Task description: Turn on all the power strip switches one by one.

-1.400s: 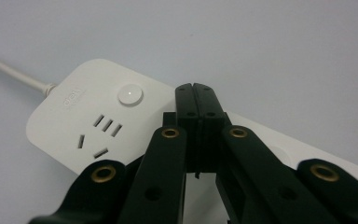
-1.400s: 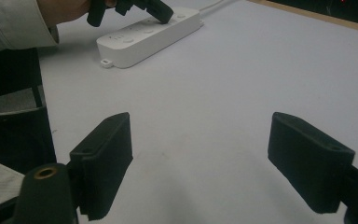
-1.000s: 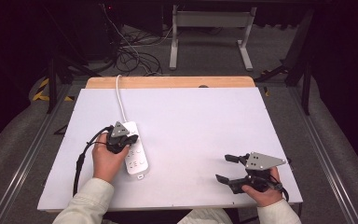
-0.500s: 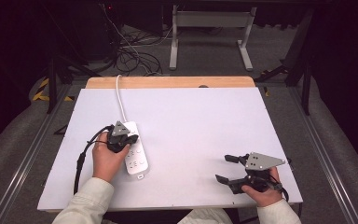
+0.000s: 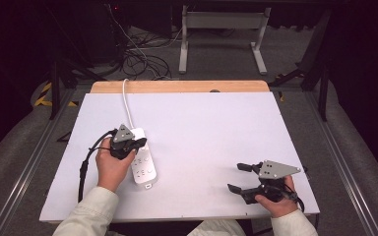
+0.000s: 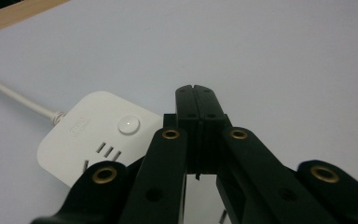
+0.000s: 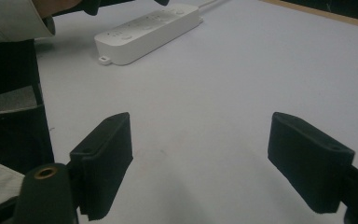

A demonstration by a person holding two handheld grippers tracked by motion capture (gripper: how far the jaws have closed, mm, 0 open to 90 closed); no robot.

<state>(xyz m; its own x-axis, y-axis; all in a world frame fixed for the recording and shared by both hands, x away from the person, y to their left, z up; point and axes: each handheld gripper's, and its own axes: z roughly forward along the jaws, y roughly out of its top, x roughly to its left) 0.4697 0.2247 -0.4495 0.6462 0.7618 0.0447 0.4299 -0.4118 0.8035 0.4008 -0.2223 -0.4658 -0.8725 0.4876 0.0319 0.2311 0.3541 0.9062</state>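
A white power strip [image 5: 144,166] lies on the left half of the white table [image 5: 211,128], and its cord [image 5: 125,101] runs off over the far edge. My left gripper [image 5: 139,144] hovers over the strip's far end, jaws pressed together with nothing between them. In the left gripper view its shut tips [image 6: 197,89] sit just right of the strip's round button [image 6: 128,124]. My right gripper [image 5: 236,177] rests near the front right of the table, open and empty. In the right gripper view its jaws [image 7: 200,161] stand wide apart, with the power strip [image 7: 149,31] farther off.
A wooden strip [image 5: 177,86] borders the table's far edge. Behind it on the floor are tangled cables [image 5: 142,54] and a metal stand [image 5: 221,34]. Metal rails [image 5: 344,162] run along both sides of the table.
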